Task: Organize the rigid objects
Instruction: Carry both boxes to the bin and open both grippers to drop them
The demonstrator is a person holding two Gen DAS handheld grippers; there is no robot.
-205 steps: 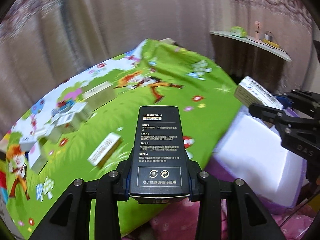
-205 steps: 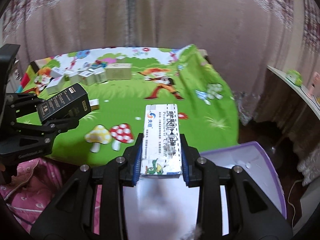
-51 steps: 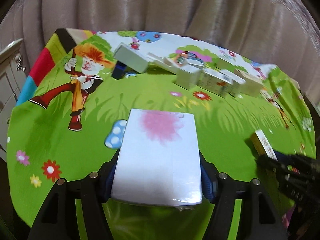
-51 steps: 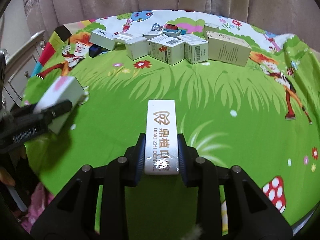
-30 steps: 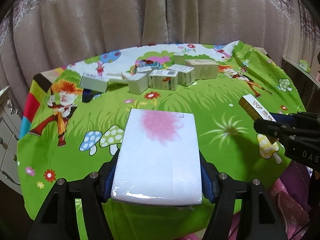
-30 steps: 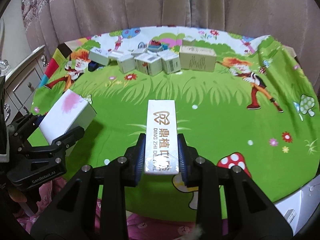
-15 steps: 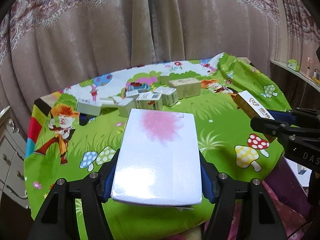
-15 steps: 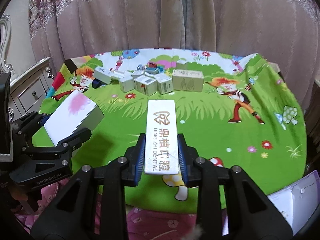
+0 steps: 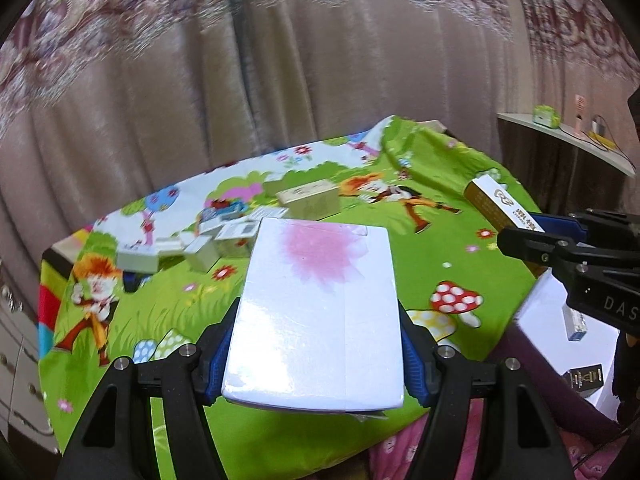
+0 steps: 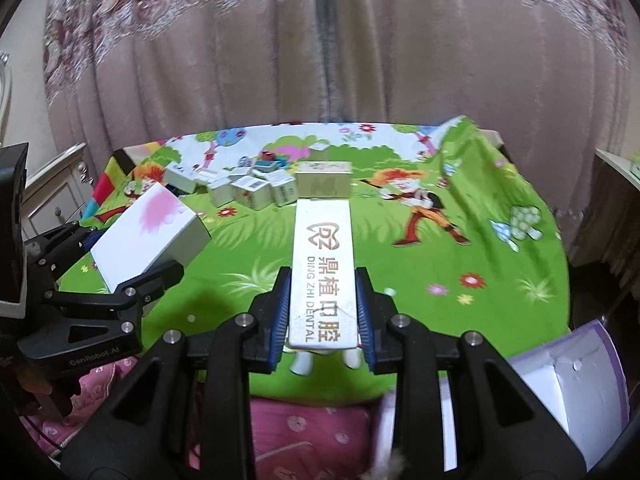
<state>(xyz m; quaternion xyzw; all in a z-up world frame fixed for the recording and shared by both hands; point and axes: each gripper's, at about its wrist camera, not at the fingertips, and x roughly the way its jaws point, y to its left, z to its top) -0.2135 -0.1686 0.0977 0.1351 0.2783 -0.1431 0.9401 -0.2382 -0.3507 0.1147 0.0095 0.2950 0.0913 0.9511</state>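
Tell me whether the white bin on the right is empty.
Not empty. The left wrist view shows the white bin already holding a small blue-and-white box and a black box.

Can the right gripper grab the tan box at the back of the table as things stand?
Probably not. The right gripper is shut on the narrow dental box, so its jaws are occupied. The green cloth toward the tan box looks bare.

Long white box (image 10: 323, 276): we are reading "DING ZHI DENTAL" in gold beside larger Chinese characters, under a tooth-shaped logo.
Left gripper (image 10: 132, 258) body: we are making out "GenRobot.AI" in pale letters.
Right gripper (image 9: 520, 230) body: we are seeing only "DAS" before the frame edge cuts it.
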